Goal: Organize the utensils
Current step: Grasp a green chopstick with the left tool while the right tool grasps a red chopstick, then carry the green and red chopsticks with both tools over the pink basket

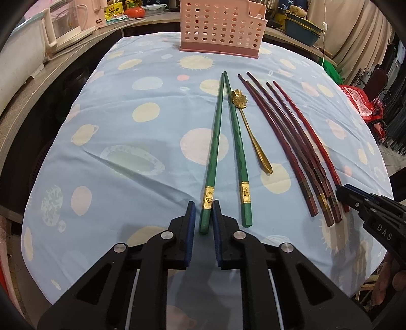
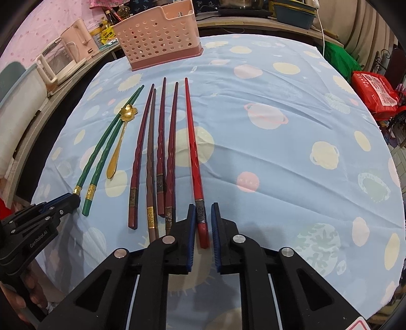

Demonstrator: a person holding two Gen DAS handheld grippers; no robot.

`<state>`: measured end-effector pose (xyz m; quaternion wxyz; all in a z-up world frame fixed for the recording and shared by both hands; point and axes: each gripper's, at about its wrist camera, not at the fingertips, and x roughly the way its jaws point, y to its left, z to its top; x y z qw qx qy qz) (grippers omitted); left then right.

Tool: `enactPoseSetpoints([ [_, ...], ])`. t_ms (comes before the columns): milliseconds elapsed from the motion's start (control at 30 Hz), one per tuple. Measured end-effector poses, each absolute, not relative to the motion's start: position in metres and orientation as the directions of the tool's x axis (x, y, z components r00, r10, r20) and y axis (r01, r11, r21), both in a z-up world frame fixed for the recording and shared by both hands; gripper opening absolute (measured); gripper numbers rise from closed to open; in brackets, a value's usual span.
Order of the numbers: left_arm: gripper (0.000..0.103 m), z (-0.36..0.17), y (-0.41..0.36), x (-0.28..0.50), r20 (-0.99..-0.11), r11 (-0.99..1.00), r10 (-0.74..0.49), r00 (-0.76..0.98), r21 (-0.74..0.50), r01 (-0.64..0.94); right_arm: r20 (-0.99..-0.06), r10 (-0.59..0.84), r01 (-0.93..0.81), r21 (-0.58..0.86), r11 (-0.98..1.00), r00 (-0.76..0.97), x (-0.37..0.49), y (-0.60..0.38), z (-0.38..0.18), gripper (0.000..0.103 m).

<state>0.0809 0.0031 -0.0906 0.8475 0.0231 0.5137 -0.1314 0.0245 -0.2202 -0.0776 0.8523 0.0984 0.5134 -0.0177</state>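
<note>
Left tool [image 1: 203, 212]: jaws apart, straddling glossy green chopstick [image 1: 214, 152]. Right tool [image 2: 203, 215]: apart around bright red chopstick [image 2: 192, 149]. Advice: centre before closing.

Two green chopsticks [image 1: 215, 152], a gold flower-headed spoon [image 1: 251, 132], four dark red chopsticks [image 1: 286, 147] and one bright red chopstick [image 2: 193, 152] are laid flat before a pink perforated holder [image 1: 220, 28].

A pale blue cloth printed with planets [image 2: 279, 132] covered the counter. Behind it on the left stood a pink-and-clear electric kettle [image 2: 73, 40]; a teal plastic basin [image 2: 295, 12] sat at the back, a red printed bag [image 2: 375, 94] far right.
</note>
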Motion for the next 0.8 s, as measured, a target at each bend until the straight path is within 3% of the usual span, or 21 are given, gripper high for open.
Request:
enactPoseSetpoints([
  [467, 0.008, -0.084, 0.012, 0.072, -0.877, 0.960, -0.245, 0.414, -0.161, 0.227, -0.863, 0.071, 0.109, 0.144, 0.984, 0.500, 0.009, -0.219, -0.065, 0.007],
  [800, 0.007, -0.048, 0.023, 0.055, -0.841, 0.959, -0.268, 0.470, -0.184, 0.218, -0.817, 0.077, 0.102, 0.164, 0.981, 0.571, -0.014, -0.225, -0.028, 0.007],
])
